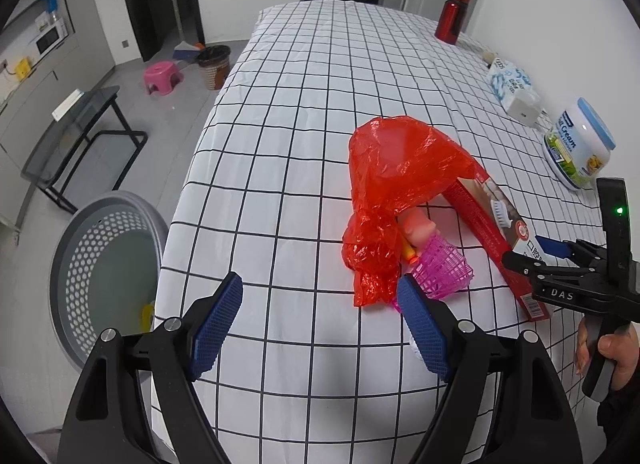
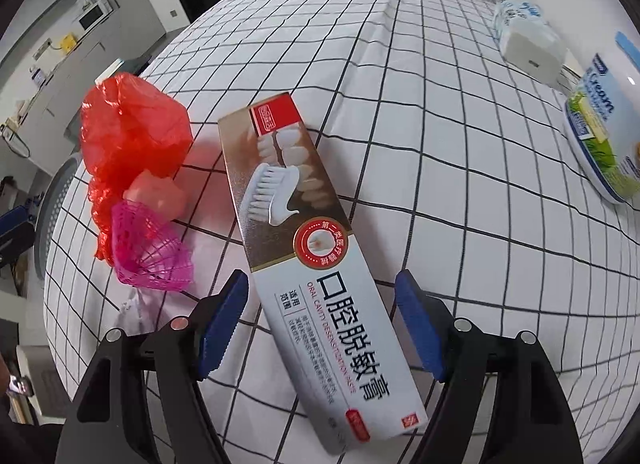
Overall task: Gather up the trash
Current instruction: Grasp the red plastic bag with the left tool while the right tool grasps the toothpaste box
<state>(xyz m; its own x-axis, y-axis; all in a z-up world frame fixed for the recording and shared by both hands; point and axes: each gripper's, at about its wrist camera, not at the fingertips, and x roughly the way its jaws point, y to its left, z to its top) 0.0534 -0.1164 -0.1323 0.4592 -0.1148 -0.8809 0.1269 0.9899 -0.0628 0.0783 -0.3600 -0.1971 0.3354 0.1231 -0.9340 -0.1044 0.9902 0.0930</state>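
Note:
A crumpled red plastic bag [image 1: 396, 179] lies on the checked tablecloth, with a pink mesh net [image 1: 444, 270] and a pale pink lump [image 1: 418, 227] against it. A toothpaste box [image 1: 486, 219] lies to their right. My left gripper [image 1: 320, 316] is open and empty, just before the bag and net. In the right wrist view the toothpaste box [image 2: 316, 264] lies between the open fingers of my right gripper [image 2: 322, 320], not clamped. The bag [image 2: 132, 135] and net [image 2: 152, 252] lie to its left. The right gripper [image 1: 524, 260] shows in the left view over the box's near end.
A grey perforated bin [image 1: 100, 268] stands on the floor left of the table. A cream jar [image 1: 580, 143], a tissue pack [image 1: 514, 89] and a red bottle [image 1: 452, 15] stand along the table's right side. A glass side table [image 1: 80, 135], a pink stool [image 1: 162, 77] and a brown waste basket [image 1: 214, 65] stand on the floor.

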